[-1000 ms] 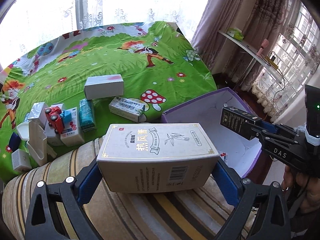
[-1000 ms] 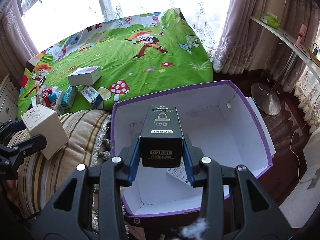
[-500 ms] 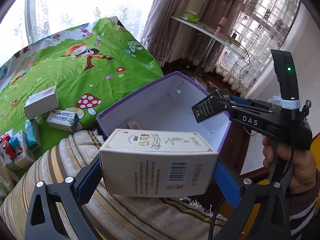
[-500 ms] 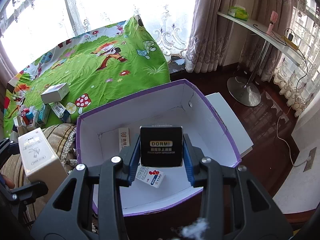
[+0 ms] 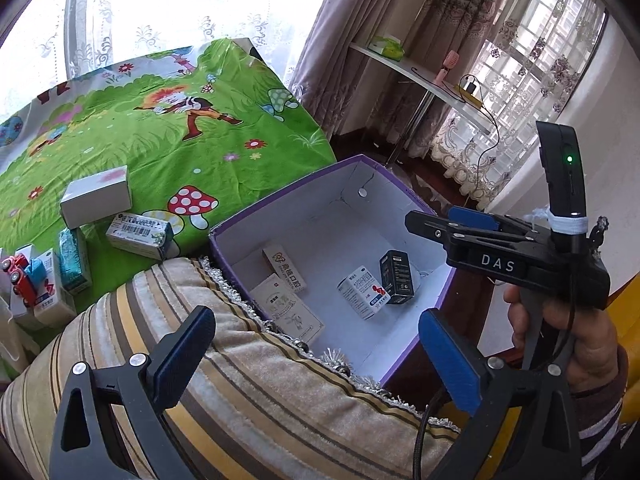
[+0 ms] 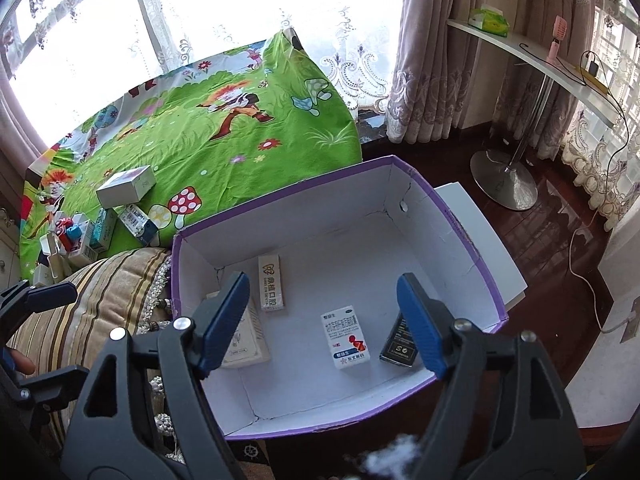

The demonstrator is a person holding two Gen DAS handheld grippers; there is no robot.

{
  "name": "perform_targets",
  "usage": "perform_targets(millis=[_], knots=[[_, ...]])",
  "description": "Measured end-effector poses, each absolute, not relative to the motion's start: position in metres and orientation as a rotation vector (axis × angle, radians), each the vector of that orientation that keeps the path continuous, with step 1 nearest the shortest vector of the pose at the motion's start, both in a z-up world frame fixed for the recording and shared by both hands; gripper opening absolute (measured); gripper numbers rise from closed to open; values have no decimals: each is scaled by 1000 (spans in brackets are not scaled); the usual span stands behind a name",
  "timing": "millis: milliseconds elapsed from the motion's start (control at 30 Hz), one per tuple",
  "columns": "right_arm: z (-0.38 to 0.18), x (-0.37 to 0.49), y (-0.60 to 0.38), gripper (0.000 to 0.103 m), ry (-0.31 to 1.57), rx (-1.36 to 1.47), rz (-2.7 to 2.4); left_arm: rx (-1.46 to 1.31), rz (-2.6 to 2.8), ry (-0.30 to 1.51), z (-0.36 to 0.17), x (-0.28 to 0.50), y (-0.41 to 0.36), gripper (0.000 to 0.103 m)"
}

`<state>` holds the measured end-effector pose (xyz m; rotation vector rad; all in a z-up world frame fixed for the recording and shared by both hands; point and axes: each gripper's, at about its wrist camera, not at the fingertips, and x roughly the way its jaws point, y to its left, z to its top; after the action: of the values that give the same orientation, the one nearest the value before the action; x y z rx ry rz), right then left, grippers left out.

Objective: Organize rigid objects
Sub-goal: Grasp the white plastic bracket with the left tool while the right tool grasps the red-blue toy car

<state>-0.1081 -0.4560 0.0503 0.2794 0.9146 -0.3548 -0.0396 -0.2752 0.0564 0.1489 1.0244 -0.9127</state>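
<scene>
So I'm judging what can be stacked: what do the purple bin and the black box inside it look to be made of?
The purple bin looks like matte cardboard: white inner walls show creases and a hairline crack near the corner, with a thin purple rim. The black box seems to be printed card packaging with sharp folded edges and a slight sheen; what's inside can't be seen.

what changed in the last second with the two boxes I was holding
Both tongs let go: the left tongs dropped the beige box and the right tongs the black box into the purple bin. Both tongs now open, empty. Boxes on the green sheet stayed put.
</scene>
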Motion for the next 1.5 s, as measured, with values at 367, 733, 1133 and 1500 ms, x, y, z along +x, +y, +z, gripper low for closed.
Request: perform_targets(millis=[367,733,1133,1500], knots=[[47,-82,-414,80,938,247,-227,-18,-811,1047,55,-6,-211,103],[46,-49,-362,80,961,193,-76,-269,-631,1034,54,30,-104,98],[50,-7,-300,80,975,112,93,-526,-403,1119,16,70,-17,84],[42,43,-253,80,1008,110,228,-650,-314,1195,-10,102,9,72]])
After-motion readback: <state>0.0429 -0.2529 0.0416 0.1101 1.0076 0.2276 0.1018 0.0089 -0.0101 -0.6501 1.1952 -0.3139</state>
